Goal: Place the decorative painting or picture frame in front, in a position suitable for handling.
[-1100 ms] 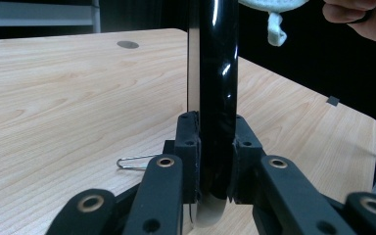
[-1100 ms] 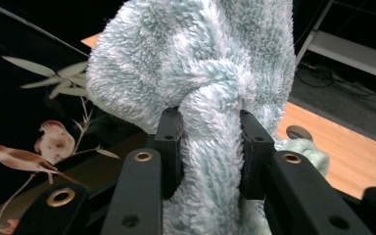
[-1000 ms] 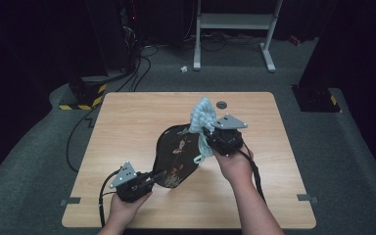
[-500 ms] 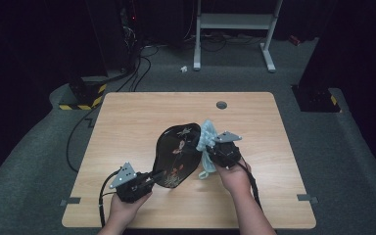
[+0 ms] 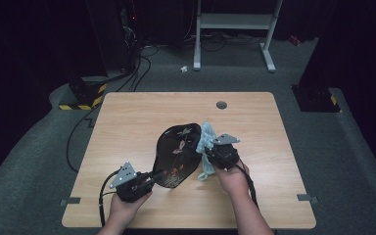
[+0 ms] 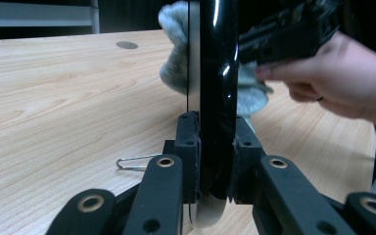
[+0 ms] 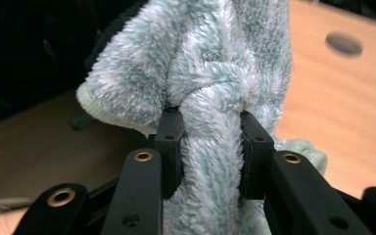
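High view: my left gripper (image 5: pixel 152 177) clamps the glossy black lacquered tray (image 5: pixel 178 152) by its rim; stiff, slippery. Right gripper (image 5: pixel 209 149) pinches the soft pale-green fleecy cloth (image 5: pixel 206 139).

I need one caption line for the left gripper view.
Left gripper clamps an upright black tray while a fluffy cloth presses against it.
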A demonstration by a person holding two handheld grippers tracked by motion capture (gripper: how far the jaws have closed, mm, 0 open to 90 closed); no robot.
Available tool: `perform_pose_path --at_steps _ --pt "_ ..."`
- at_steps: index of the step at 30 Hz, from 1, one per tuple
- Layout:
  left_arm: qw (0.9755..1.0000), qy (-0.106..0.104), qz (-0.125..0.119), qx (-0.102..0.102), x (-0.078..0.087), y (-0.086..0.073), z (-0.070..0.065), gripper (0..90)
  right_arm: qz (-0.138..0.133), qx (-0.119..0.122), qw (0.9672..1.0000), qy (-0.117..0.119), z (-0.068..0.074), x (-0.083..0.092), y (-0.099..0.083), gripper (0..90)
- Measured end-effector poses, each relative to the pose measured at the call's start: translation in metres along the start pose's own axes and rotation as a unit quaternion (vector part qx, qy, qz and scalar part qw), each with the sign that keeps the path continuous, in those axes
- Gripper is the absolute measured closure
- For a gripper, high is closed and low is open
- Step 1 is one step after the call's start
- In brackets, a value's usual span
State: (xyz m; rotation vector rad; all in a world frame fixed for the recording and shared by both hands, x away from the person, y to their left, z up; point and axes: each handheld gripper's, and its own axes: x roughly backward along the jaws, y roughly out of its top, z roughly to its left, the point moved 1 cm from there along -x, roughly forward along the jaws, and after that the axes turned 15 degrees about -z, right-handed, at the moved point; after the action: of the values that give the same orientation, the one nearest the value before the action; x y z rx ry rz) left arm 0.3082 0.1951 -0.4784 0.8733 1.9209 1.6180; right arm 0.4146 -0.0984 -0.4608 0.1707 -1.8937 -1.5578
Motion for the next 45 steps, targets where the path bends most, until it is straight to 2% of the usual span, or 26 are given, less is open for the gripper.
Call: perform_pose_path --at_steps 1,2,5,6,7,8,9,11,13,17,20,22,23,24,25,26,27,28,29,30,31,32,33,34,37,45 --pt "1.0 0.0 0.0 0.001 0.0 0.0 0.0 78.2 -0.016 0.01 0.9998 0.001 0.002 0.004 0.011 68.1" --pt "1.0 0.0 0.0 0.001 0.0 0.0 0.0 78.2 -0.016 0.01 0.9998 0.001 0.002 0.004 0.011 68.1" --pt "1.0 0.0 0.001 0.005 0.001 -0.001 0.001 78.2 -0.043 0.02 0.9989 -0.001 0.005 0.014 0.034 68.1" --pt "1.0 0.0 0.001 0.005 0.001 -0.001 0.001 78.2 -0.043 0.02 0.9989 -0.001 0.005 0.014 0.034 68.1" --pt "1.0 -0.001 0.001 0.005 0.001 -0.001 0.002 78.2 -0.051 0.03 0.9982 -0.002 0.005 0.018 0.045 68.1" --pt "1.0 -0.001 0.001 0.005 0.001 -0.001 0.002 78.3 -0.051 0.03 0.9982 -0.002 0.005 0.018 0.045 68.1" --pt "1.0 -0.002 0.001 0.004 0.0 -0.001 0.001 78.3 -0.061 0.038 0.9974 -0.004 0.005 0.023 0.058 68.1" --pt "1.0 -0.003 0.001 0.004 0.0 -0.001 0.001 78.3 -0.067 0.043 0.9968 -0.004 0.005 0.026 0.065 68.1" --pt "1.0 -0.004 0.002 0.002 0.0 -0.001 0.002 78.3 -0.081 0.056 0.9951 -0.001 0.008 0.032 0.08 68.0" --pt "1.0 -0.004 0.002 0.001 0.0 -0.001 0.001 78.3 -0.095 0.063 0.9934 0.006 0.013 0.038 0.088 68.0" --pt "1.0 -0.003 0.002 0.001 0.0 0.0 0.001 78.2 -0.098 0.073 0.9925 0.004 0.016 0.039 0.086 68.2" --pt "1.0 -0.003 0.002 0.001 -0.001 0.0 0.0 78.2 -0.091 0.07 0.9934 0.0 0.013 0.036 0.08 68.3" --pt "1.0 -0.003 0.002 0.001 -0.001 0.0 0.0 78.2 -0.076 0.061 0.9952 -0.002 0.008 0.032 0.071 68.3" --pt "1.0 -0.003 0.002 0.001 -0.001 0.0 0.0 78.3 -0.076 0.061 0.9952 -0.002 0.008 0.032 0.071 68.3" --pt "1.0 -0.003 0.002 0.0 -0.001 0.0 0.0 78.3 -0.059 0.057 0.9967 -0.002 0.005 0.027 0.059 68.3" --pt "1.0 -0.003 0.002 0.0 -0.001 0.0 0.0 78.3 -0.059 0.057 0.9967 -0.002 0.005 0.027 0.059 68.3" --pt "1.0 -0.003 0.002 0.001 -0.001 0.0 0.0 78.2 -0.042 0.049 0.9979 0.001 0.003 0.021 0.045 68.3" --pt "1.0 -0.003 0.002 0.001 -0.001 0.0 0.0 78.2 -0.042 0.049 0.9979 0.001 0.003 0.021 0.045 68.3" --pt "1.0 -0.002 0.002 0.001 -0.001 0.0 0.0 78.2 -0.029 0.04 0.9987 0.009 0.004 0.016 0.03 68.4" --pt "1.0 -0.002 0.002 0.001 -0.001 0.0 0.0 78.3 -0.029 0.04 0.9987 0.009 0.004 0.016 0.03 68.4" --pt "1.0 -0.002 0.002 0.001 -0.001 0.0 0.0 78.2 -0.015 0.037 0.9991 0.016 0.006 0.01 0.015 68.3" --pt "1.0 -0.002 0.002 0.001 -0.001 0.0 0.0 78.2 -0.015 0.037 0.9991 0.016 0.006 0.01 0.015 68.3" --pt "1.0 -0.002 0.001 0.001 -0.001 0.0 -0.001 78.2 -0.004 0.029 0.9994 0.017 0.008 0.005 0.001 68.4" --pt "1.0 -0.002 0.001 0.001 -0.001 0.0 -0.001 78.2 -0.004 0.029 0.9994 0.017 0.008 0.005 0.001 68.4" --pt "1.0 -0.001 0.0 0.0 -0.002 0.0 -0.001 78.2 0.02 0.0 0.9995 0.025 0.004 -0.002 -0.022 68.4" --pt "1.0 -0.001 -0.001 0.001 -0.002 0.0 -0.001 78.3 0.057 -0.02 0.9969 0.05 0.012 -0.012 -0.053 68.4"
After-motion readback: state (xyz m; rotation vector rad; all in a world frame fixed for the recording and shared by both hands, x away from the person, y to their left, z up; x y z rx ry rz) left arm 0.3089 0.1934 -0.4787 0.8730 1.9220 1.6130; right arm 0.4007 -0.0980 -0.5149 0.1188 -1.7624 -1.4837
